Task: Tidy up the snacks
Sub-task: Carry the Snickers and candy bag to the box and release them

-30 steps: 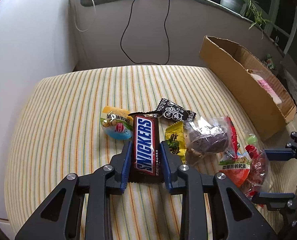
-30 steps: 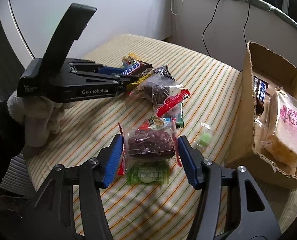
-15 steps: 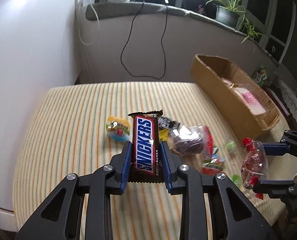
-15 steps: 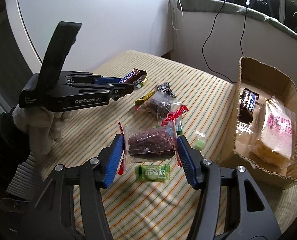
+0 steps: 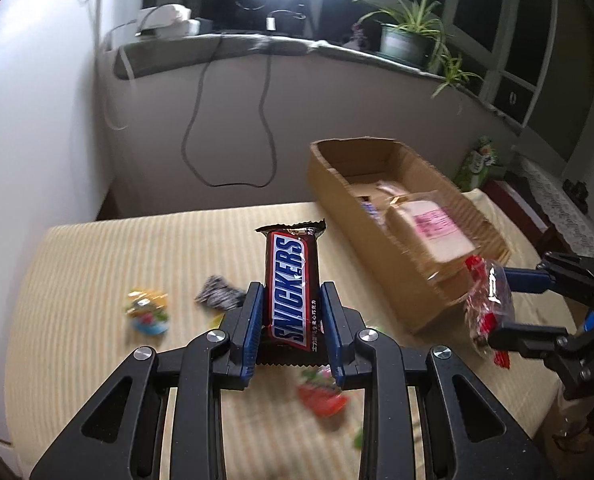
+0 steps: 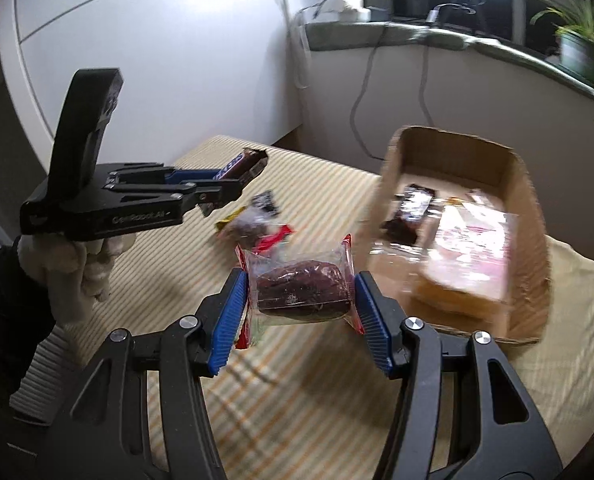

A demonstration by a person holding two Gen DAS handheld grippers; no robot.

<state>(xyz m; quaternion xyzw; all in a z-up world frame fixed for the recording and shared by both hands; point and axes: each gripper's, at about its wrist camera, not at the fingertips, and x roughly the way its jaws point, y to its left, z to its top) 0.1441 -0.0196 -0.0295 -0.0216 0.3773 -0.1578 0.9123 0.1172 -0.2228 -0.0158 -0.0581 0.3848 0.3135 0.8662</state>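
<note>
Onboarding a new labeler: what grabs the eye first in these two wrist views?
The Snickers bar, clamped upright in the left gripper above the striped cloth. Next, the clear-wrapped dark cake pinched between the right gripper's blue pads. To the right of both stands the open cardboard box, holding a pink-labelled bread pack and another dark bar.

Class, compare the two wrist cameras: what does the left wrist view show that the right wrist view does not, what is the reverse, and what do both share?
Only the left wrist view: the yellow-and-blue sweet on the cloth, and the Snickers bar label face-on.
Only the right wrist view: the gloved hand holding the left gripper, and the dark bar inside the box.
Both: the cardboard box, the striped cloth, and the right gripper clamping the clear packet.
</note>
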